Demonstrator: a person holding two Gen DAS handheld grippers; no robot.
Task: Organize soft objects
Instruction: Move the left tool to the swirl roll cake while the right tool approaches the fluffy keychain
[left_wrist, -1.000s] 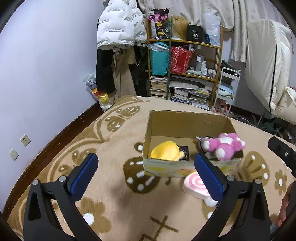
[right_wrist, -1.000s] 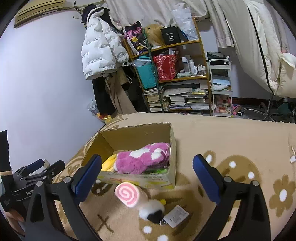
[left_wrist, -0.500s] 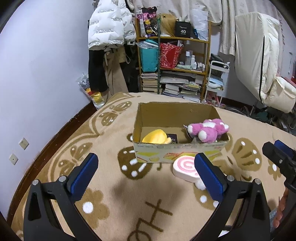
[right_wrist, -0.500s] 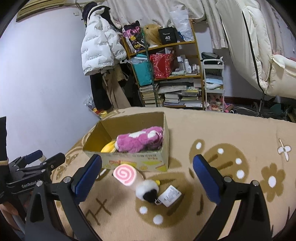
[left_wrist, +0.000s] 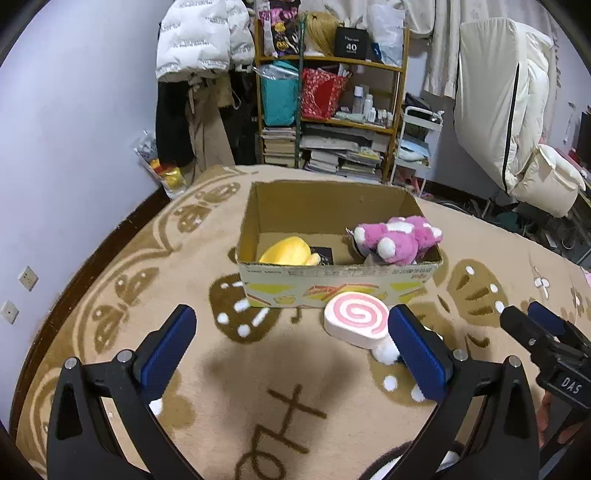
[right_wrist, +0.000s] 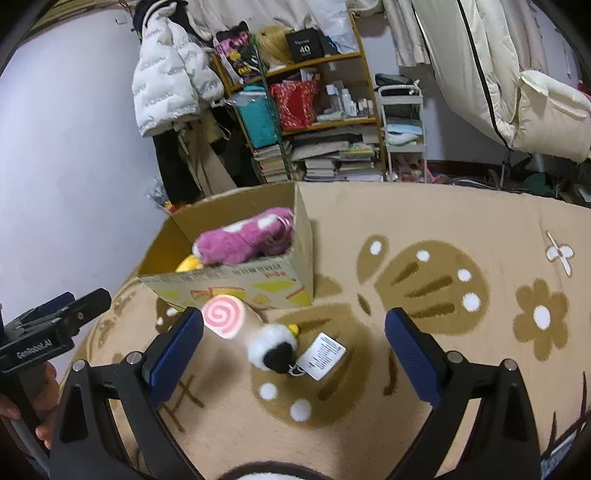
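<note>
A cardboard box (left_wrist: 332, 284) stands on the patterned rug and holds a pink plush (left_wrist: 399, 240) and a yellow plush (left_wrist: 290, 253). The box (right_wrist: 236, 280) and pink plush (right_wrist: 243, 236) also show in the right wrist view. A pink-swirl lollipop plush (left_wrist: 356, 319) lies on the rug in front of the box; in the right wrist view it (right_wrist: 225, 317) joins a white and black fluffy end (right_wrist: 273, 349) with a paper tag (right_wrist: 323, 356). My left gripper (left_wrist: 291, 354) is open and empty, short of the box. My right gripper (right_wrist: 293, 354) is open, above the lollipop plush.
A cluttered shelf (left_wrist: 332, 110) with books and bags stands behind the box, beside hanging coats (left_wrist: 199, 74). A white cart (right_wrist: 402, 122) and a cream chair (right_wrist: 546, 110) are at the right. The wall (left_wrist: 74, 147) borders the rug on the left.
Both grippers have pulled back from the box and dipped toward the rug. The lollipop plush now sits nearer and between the right gripper's fingers in view. Nothing was gripped.
</note>
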